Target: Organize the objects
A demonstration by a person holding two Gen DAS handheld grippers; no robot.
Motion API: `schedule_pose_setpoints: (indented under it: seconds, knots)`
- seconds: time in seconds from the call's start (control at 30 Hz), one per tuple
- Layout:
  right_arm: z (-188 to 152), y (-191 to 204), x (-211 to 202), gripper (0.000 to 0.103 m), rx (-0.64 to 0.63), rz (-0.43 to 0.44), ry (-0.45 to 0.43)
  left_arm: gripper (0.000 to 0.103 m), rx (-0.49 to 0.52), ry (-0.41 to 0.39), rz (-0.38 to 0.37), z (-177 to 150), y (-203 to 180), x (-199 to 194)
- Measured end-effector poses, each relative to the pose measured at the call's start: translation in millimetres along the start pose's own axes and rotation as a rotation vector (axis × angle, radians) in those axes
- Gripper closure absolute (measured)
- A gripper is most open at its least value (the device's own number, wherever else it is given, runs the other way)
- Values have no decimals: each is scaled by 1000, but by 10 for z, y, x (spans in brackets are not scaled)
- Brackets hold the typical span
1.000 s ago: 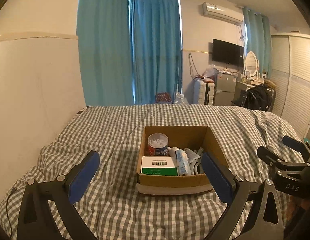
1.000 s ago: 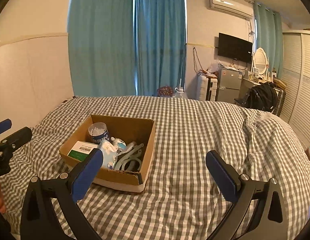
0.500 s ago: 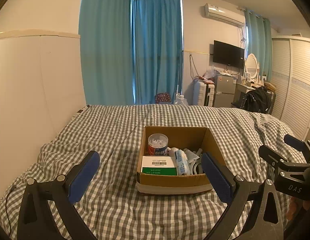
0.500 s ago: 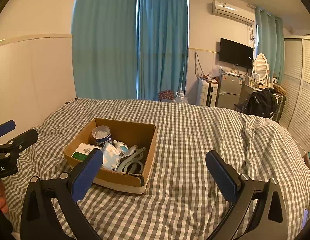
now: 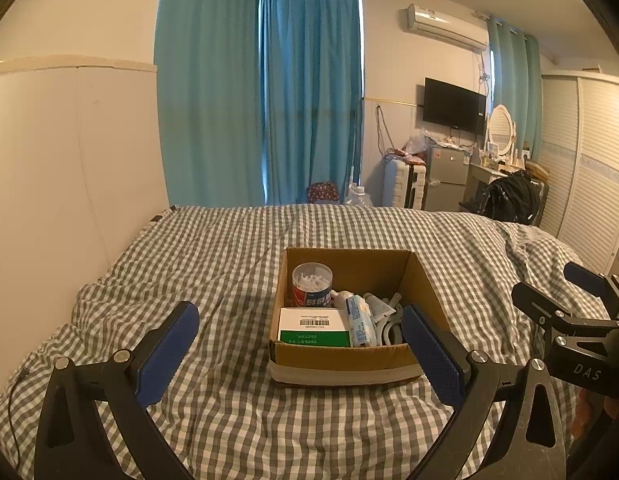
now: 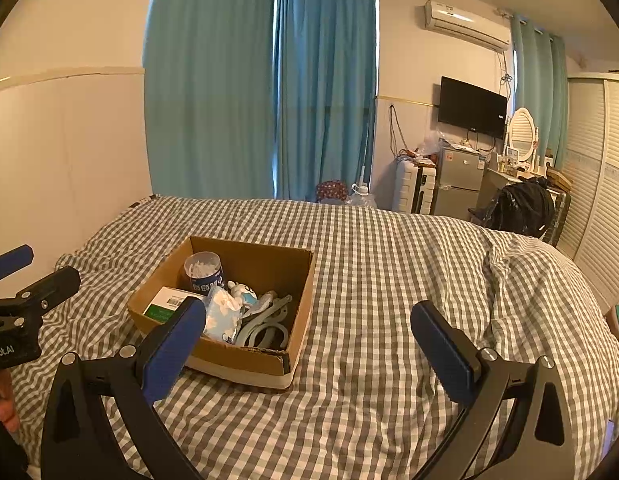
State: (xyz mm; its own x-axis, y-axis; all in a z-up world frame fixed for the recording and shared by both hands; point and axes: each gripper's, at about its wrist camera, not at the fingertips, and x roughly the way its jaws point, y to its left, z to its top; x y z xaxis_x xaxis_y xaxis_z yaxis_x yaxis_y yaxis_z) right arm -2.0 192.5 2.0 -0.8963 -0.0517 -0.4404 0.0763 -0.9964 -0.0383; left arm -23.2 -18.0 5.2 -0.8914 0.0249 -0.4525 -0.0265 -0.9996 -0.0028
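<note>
Left wrist view looks forward along its 2 blue-padded fingers, low over the grey-and-white checked bedspread (image 5: pixel 229 264), facing the teal curtains (image 5: pixel 309 96); the open brown cardboard box (image 5: pixel 349 356) sits near, almost centred. Right wrist view faces the same way from further right, box (image 6: pixel 245 356) off to its left. Both share box, bedspread, curtains and the black wall-mounted television (image 6: pixel 471 106).

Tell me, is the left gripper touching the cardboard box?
Apart. In the right wrist view the left gripper hangs off to the side of the cardboard box, open, with a wide stretch of checked blanket showing between them.
</note>
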Motion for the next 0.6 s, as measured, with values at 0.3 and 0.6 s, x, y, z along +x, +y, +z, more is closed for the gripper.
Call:
schedule_pose_setpoints:
  seconds: [0.3,0.6]
  knots:
    - [-1,27,11,0,-7,-6,5,0,-7,1,-4,5,27,-7]
    - [-17,4,17,0,-8,-8,11,0,-10,8,-7,17,57,-6]
